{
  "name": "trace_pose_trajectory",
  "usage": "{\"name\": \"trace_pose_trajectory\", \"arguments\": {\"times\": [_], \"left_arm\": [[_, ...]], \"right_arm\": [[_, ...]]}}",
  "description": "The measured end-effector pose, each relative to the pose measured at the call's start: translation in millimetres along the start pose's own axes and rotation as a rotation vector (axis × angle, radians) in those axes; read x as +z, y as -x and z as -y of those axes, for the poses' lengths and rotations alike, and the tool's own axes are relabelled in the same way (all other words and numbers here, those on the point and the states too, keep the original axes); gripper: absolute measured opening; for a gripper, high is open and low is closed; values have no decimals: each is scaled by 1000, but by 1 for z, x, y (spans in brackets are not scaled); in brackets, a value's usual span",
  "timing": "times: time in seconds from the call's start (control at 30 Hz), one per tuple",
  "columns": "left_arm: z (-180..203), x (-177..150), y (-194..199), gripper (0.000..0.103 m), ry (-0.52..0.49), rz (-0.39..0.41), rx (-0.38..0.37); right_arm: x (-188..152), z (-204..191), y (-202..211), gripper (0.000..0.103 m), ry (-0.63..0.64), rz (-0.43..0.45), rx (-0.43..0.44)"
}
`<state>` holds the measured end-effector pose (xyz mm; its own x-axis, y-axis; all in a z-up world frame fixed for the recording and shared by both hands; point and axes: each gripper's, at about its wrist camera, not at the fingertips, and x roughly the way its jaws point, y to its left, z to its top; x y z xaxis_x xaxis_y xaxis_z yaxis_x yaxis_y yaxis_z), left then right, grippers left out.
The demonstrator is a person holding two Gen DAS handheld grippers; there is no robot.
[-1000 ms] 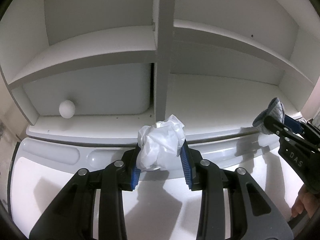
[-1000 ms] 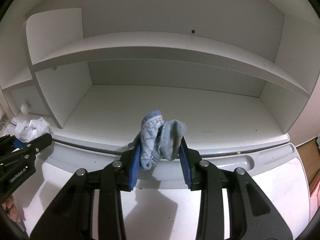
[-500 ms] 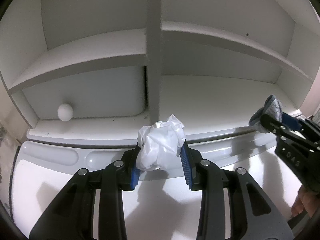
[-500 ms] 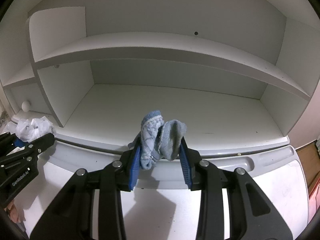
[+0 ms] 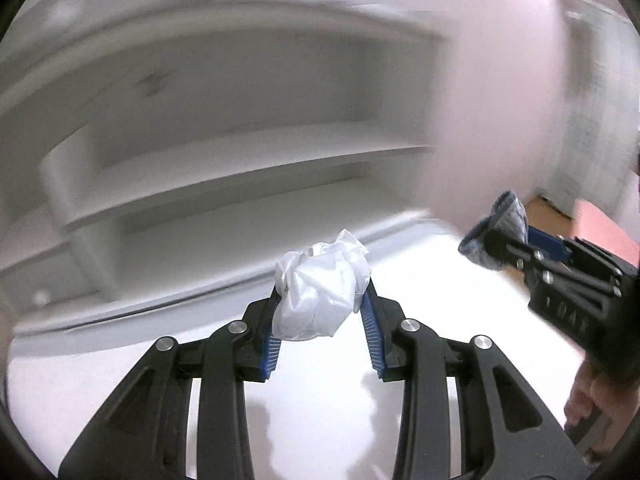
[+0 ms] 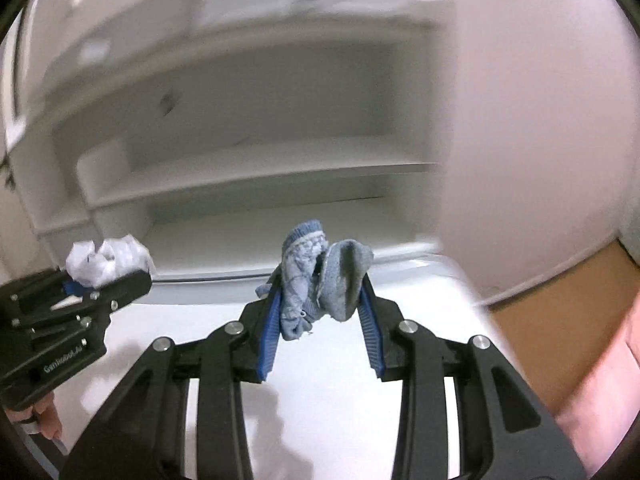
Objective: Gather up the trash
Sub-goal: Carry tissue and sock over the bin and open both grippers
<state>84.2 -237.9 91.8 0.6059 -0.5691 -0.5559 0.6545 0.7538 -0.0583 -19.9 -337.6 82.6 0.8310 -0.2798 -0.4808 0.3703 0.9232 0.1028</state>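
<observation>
My left gripper (image 5: 322, 292) is shut on a crumpled white plastic wrapper (image 5: 320, 294), which bulges out between its blue pads above the white desk top (image 5: 320, 412). In the right wrist view the same wrapper (image 6: 108, 260) shows at the left, pinched in the left gripper (image 6: 104, 276). A bunched blue-grey sock (image 6: 320, 280) is held in my right gripper (image 6: 322, 292), which is shut on it. That sock (image 5: 496, 236) and the right gripper (image 5: 500, 240) appear at the right of the left wrist view. Both views are blurred by motion.
A white shelf unit (image 6: 260, 176) with open compartments stands behind the desk. A pink wall (image 6: 520, 140) lies to its right, with brown floor (image 6: 560, 312) below. A hand (image 5: 588, 412) grips the right tool's handle.
Both grippers have swung right and back from the shelf unit, which now sits further left and smaller. The pink wall and floor have come into view. Both grips are unchanged.
</observation>
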Motion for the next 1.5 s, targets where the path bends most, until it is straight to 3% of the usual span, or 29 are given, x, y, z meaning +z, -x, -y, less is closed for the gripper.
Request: {"name": "trace_pose_trajectory", "arguments": {"times": [0.17,0.27,0.4,0.5,0.57,0.67,0.8,0.97,1.37,1.43,1.47,1.5], "left_arm": [[159,-9,21,34,-180,3,-280],[248,-36,24,34,-275,-55,-434],[334,-104,4,34,-351,-225,-570],[367,-167,-25,34,-372,-396,-611],[376,-210,-55,34,-366,-516,-594],[368,-289,-131,34,-328,-745,-492],[357,-346,-200,34,-339,-873,-386],[354,-355,-227,34,-298,-943,-362],[366,-365,-231,35,-313,-969,-381],[368,-364,-230,55,-317,-960,-398],[370,-364,-232,84,-316,-960,-399],[372,-362,-230,96,-320,-946,-385]], "right_arm": [[-30,152,106,36,-214,47,-128],[-62,229,151,36,-338,15,-174],[-132,305,153,36,-494,-125,-176],[-206,343,114,36,-616,-288,-149],[-258,361,81,36,-677,-415,-132],[-341,373,19,36,-768,-627,-78],[-421,373,-39,36,-838,-791,-68],[-445,365,-62,36,-828,-835,-47],[-456,362,-54,37,-769,-848,-52],[-452,361,-54,47,-744,-855,-62],[-451,362,-53,69,-739,-860,-71],[-447,365,-51,91,-741,-862,-91]]}}
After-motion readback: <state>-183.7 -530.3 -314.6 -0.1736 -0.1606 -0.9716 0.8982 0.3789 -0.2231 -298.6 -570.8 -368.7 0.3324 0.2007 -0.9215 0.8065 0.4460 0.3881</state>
